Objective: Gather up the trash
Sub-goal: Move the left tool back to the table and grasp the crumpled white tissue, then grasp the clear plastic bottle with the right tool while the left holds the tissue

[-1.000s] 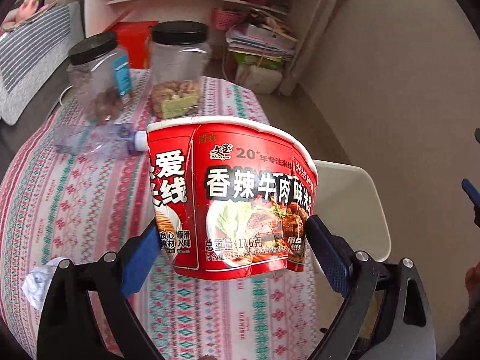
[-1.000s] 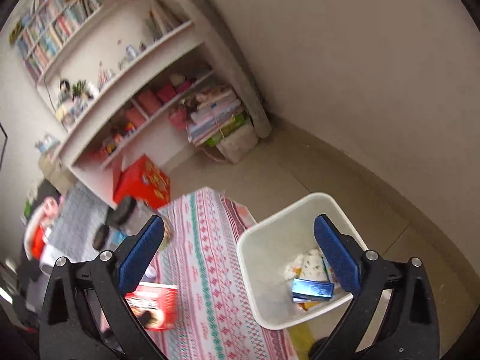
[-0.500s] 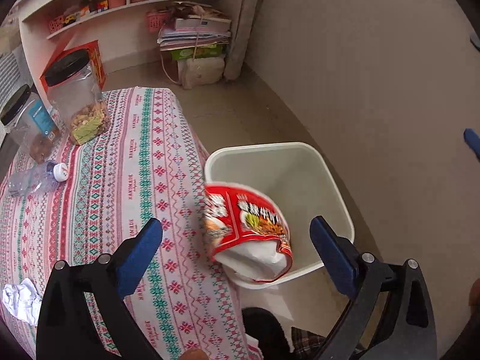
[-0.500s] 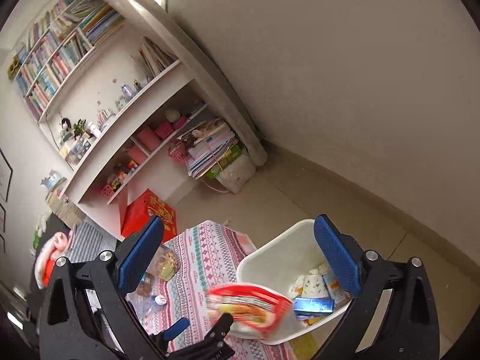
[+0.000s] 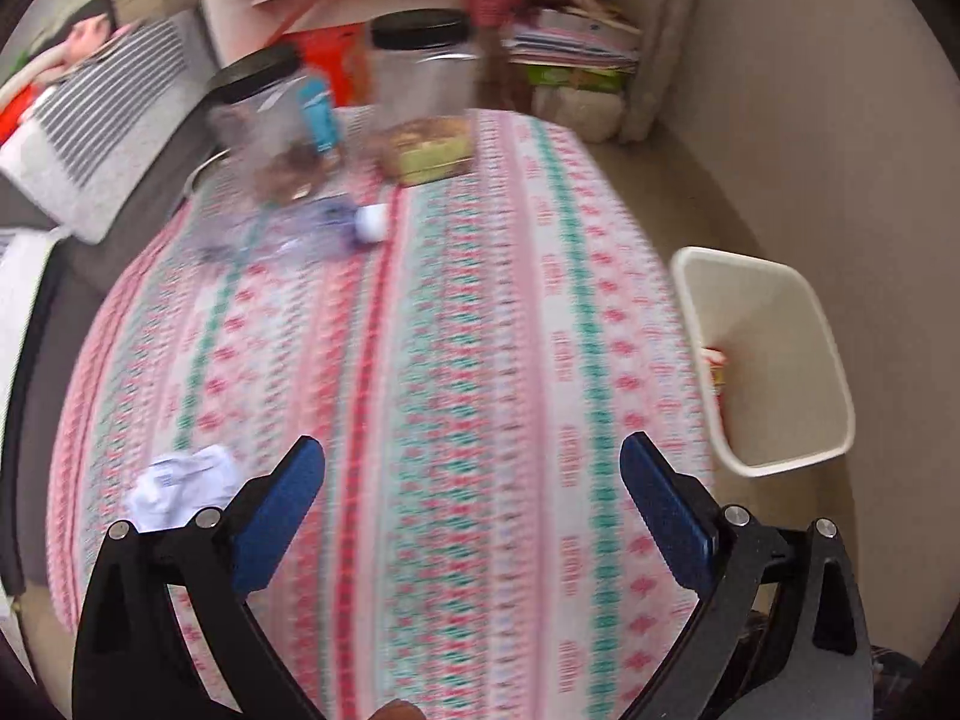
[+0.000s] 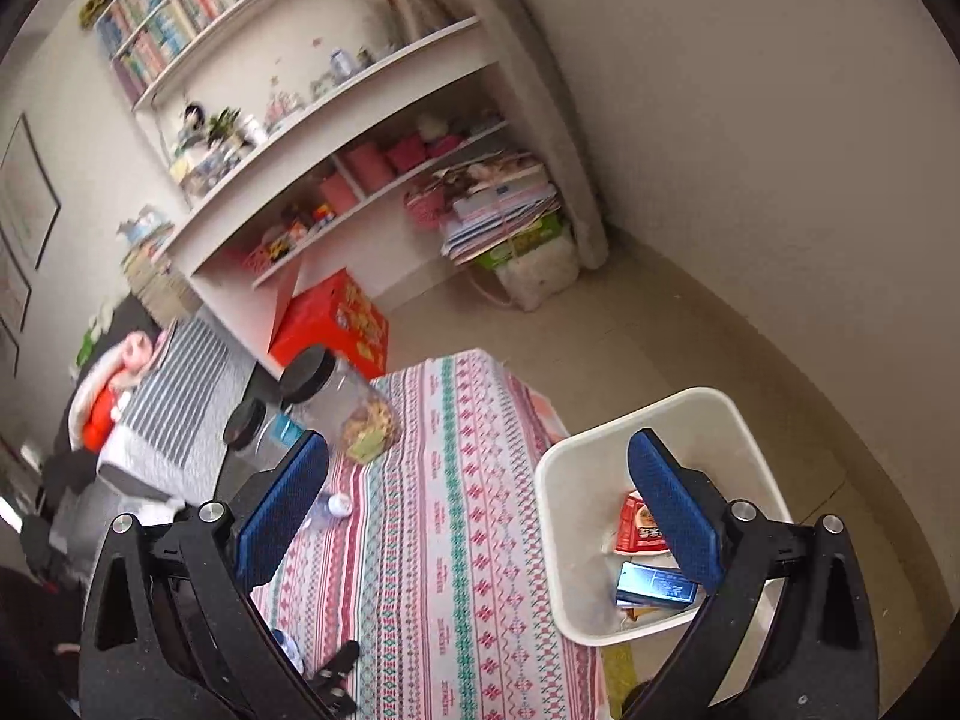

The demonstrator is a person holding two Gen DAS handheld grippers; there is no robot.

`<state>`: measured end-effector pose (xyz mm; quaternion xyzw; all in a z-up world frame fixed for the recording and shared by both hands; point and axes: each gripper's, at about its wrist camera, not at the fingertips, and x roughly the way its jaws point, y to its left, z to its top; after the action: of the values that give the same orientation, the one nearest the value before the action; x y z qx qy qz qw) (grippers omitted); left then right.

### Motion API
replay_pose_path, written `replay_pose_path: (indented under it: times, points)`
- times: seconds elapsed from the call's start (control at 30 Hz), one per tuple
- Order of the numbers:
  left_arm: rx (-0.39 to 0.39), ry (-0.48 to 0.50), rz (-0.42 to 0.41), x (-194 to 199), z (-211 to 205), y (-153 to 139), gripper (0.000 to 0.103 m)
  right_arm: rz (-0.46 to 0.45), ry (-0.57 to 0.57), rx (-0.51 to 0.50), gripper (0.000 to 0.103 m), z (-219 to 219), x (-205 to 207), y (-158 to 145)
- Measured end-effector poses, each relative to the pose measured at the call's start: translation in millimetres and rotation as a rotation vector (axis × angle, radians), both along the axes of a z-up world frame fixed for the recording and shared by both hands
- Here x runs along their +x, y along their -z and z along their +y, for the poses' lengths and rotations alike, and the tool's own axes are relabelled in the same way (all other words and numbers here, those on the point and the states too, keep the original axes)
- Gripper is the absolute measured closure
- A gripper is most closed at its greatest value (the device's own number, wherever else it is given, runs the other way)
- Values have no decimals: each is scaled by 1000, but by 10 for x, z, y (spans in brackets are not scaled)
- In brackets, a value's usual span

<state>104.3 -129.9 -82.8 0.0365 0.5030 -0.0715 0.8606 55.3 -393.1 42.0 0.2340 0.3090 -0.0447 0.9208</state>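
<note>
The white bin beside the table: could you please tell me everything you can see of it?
The white bin is a squarish, smooth tub that looks like plastic, with rounded corners and an open top. It stands upright on the beige floor, close against the edge of the patterned tablecloth. Inside lie a red noodle cup, a blue carton and other scraps too hidden to name. Neither claw touches it.

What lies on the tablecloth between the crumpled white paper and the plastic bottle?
Nothing: in the left wrist view, only bare patterned tablecloth stretches between the crumpled white paper and the lying plastic bottle.
</note>
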Motion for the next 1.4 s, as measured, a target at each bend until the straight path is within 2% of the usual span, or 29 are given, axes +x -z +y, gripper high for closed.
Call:
replay_pose_path:
  times: [0.2, 0.37, 0.43, 0.5, 0.6, 0.67, 0.77, 0.8, 0.83, 0.93, 1.1, 1.23, 1.3, 1.4]
  points:
    - [37, -131, -8, 16, 722, -4, 7, 70, -70, -97, 7, 507, 178, 113]
    - [94, -193, 41, 44, 1221, 153, 7, 168, -160, -47, 7, 769, 386, 343]
    - [92, -224, 62, 33, 1384, 233, 7, 186, -181, -49, 7, 881, 447, 406]
    - [74, -239, 89, 39, 1511, 326, 7, 197, -199, -72, 7, 1013, 505, 441]
    - [76, -211, 118, 36, 1552, 441, 9, 212, -221, -91, 7, 1176, 573, 498]
    - [84, -185, 126, 29, 1533, 498, 15, 228, -239, -100, 7, 1290, 622, 560]
    - [70, -142, 162, 52, 1517, 603, 39, 249, -271, -119, 7, 1467, 713, 660]
    - [66, -132, 175, 64, 1524, 631, 56, 252, -285, -131, 7, 1536, 739, 687]
    - [54, -128, 182, 73, 1547, 643, 68, 253, -302, -150, 7, 1610, 769, 712]
    - [-39, -146, 182, 92, 1705, 580, 84, 240, -357, -235, 7, 1857, 819, 768]
    - [-141, -200, 126, 76, 2066, 300, 87, 219, -491, -461, 7, 2367, 862, 959]
    - [-183, -235, 60, 47, 2330, 21, 87, 229, -642, -569, 7, 2726, 981, 1239]
    - [-188, -241, 33, 57, 2438, -106, 87, 230, -695, -630, 7, 2882, 1105, 1316]
    - [-119, -253, -25, 68, 2559, -227, 87, 216, -790, -736, 7, 3203, 1408, 1367]
